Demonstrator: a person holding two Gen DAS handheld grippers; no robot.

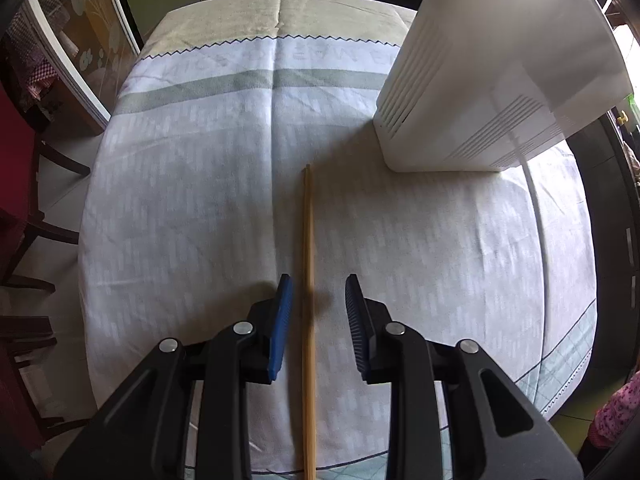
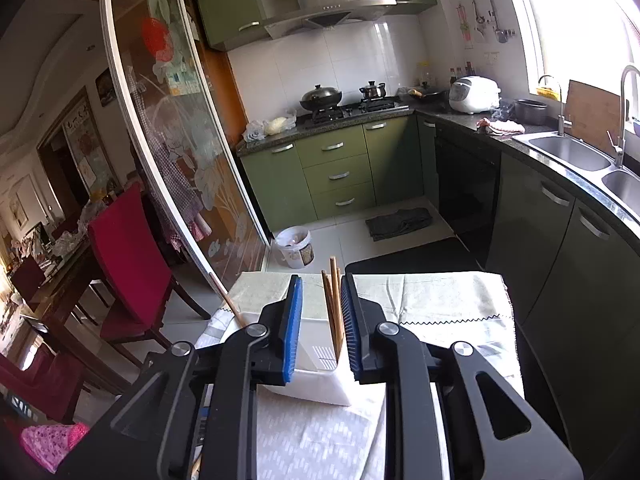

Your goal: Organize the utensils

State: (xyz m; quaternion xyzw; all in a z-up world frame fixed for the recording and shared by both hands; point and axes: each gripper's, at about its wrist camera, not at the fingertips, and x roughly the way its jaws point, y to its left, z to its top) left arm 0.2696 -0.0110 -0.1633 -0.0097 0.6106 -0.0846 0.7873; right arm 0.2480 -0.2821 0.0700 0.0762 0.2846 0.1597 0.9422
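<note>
**Chopsticks: one pair on the desk, the rest standing in the white holder**

Left gripper point(image 1: 318, 284) is pointing steeply down at the desk point(image 1: 180, 208), which has a pale patterned cloth over it. A pair of wooden chopsticks point(image 1: 307, 240) lies flat on the cloth, running straight away from the camera, and it passes right through the gap between the blue-padded fingers point(image 1: 280, 320). The fingers are spread a bit and neither pad touches the wood, so nothing's grasped there. The white utensil holder point(image 1: 480, 92) sits on the desk off to the right, past the far tips of that pair.

Right gripper point(image 2: 322, 280) is angled down over the same white holder. A bunch of chopsticks point(image 2: 334, 304) stands upright in it, between the fingers and close against the right-hand pad; I can't tell if they actually touch it. The fingers are released, with a clear gap on the left. Another wooden stick point(image 2: 231, 304) pokes out of the holder on the left.
</note>
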